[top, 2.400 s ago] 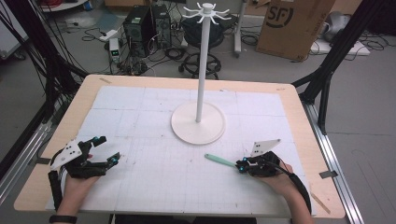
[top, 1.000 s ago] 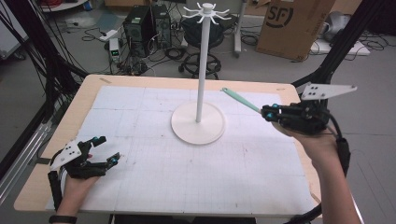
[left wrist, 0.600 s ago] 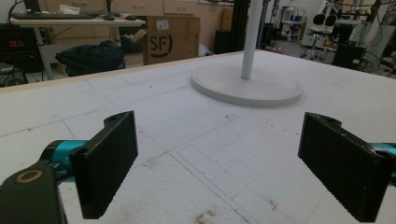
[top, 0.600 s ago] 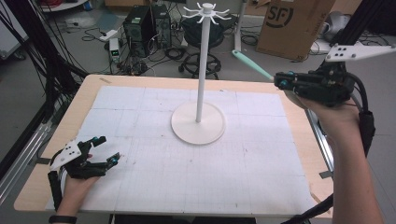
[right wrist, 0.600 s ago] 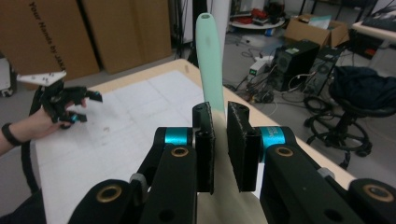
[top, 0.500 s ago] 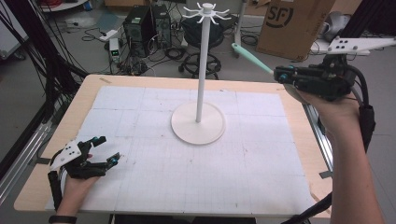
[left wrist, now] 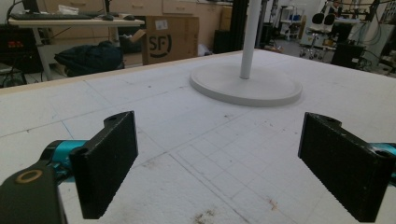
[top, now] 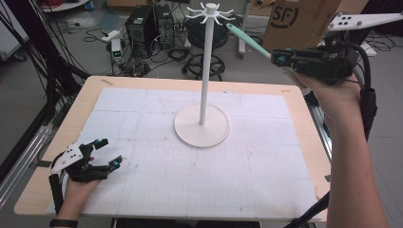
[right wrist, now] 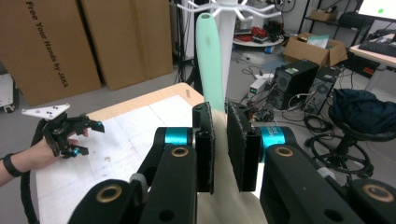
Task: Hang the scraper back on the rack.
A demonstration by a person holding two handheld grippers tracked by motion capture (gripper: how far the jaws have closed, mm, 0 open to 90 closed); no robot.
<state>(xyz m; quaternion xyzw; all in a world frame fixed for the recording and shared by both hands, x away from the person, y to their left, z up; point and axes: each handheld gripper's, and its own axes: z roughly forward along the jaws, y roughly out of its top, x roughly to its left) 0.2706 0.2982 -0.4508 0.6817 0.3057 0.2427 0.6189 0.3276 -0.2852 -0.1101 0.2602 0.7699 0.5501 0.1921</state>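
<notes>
A white hook stand (top: 204, 71) rises from a round base (top: 201, 126) at the table's middle, with a ring of hooks (top: 209, 10) on top. My right gripper (top: 275, 58) is raised high at the back right, shut on a mint-green utensil (top: 247, 40). The utensil's tip reaches up-left, close to the hooks. In the right gripper view the green utensil (right wrist: 210, 60) stands up from the shut right gripper (right wrist: 219, 112), just in front of the hooks (right wrist: 224, 9). My left gripper (top: 109, 152) rests open at the front left, holding nothing (left wrist: 226, 163).
The white gridded mat (top: 142, 123) covers the wooden table (top: 304, 142). Cardboard boxes (top: 304, 19), computer cases (top: 142, 23) and cables lie on the floor behind. The stand's base (left wrist: 245, 84) lies ahead of the left gripper.
My right gripper has lifted the green utensil from the front right of the table, up and back, to the height of the stand's hooks. The left gripper has stayed put.
</notes>
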